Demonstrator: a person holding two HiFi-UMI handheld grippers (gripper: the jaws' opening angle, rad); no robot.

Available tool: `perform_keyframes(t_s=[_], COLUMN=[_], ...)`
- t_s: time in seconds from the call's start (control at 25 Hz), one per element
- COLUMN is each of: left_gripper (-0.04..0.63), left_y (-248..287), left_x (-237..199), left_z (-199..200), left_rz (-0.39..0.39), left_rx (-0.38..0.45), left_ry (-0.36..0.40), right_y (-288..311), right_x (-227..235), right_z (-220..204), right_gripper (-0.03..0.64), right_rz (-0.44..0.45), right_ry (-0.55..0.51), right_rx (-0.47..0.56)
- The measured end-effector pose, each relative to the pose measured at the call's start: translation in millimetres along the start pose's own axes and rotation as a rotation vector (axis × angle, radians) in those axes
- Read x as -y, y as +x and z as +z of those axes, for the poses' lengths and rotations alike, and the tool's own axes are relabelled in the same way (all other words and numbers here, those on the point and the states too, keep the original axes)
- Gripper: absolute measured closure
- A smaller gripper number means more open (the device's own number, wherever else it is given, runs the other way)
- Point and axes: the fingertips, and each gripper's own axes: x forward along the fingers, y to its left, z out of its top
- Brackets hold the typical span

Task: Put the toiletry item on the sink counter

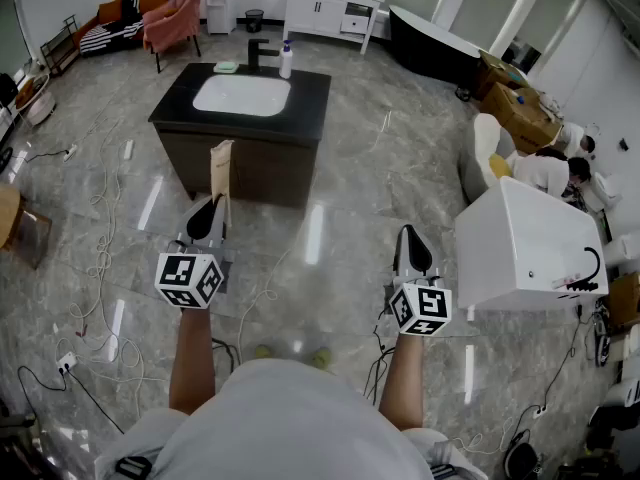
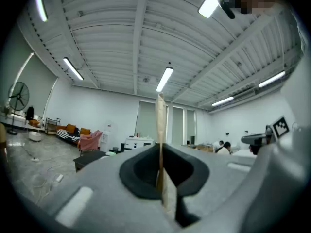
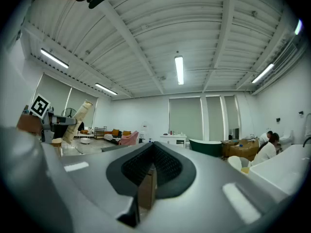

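The left claw (image 1: 209, 211) pinches the bottom of a flat beige tube (image 1: 221, 170), which stands upright above the floor, well short of the black sink desk (image 1: 312, 96). The right claw (image 1: 412, 242) is pressed together, holding nothing.

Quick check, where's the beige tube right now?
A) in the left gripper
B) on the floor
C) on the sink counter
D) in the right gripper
A: the left gripper is shut on the beige tube, which stands upright in its jaws, well short of the sink counter. The right gripper pinches only what looks like a small brown piece.
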Motion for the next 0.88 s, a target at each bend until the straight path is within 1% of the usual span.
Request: perform_keyframes(t_s=[0.28, 0.44, 0.64, 0.88], left_gripper=[0.592, 0.592, 0.592, 0.592], left_y=[-7, -9, -12, -22], left_x=[1, -6, -12, -22], left_z=[0, 3, 4, 0], left_rz=[0.001, 0.003, 0.001, -0.015], left_rx=[0.005, 0.006, 0.011, 0.004], left_ry=[-0.006, -0.008, -0.016, -0.026], right_y=[-2, 2, 6, 10], right_x=[-7, -16, -30, -55], right_z=[1, 5, 6, 6], right_gripper=[0.614, 0.614, 0.614, 0.614], right_rz=[0.01, 0.014, 0.031, 0.04], right_ry=[-0.004, -0.003, -0.062, -0.082], right_rx=[0.002, 0.011, -0.007, -0.003])
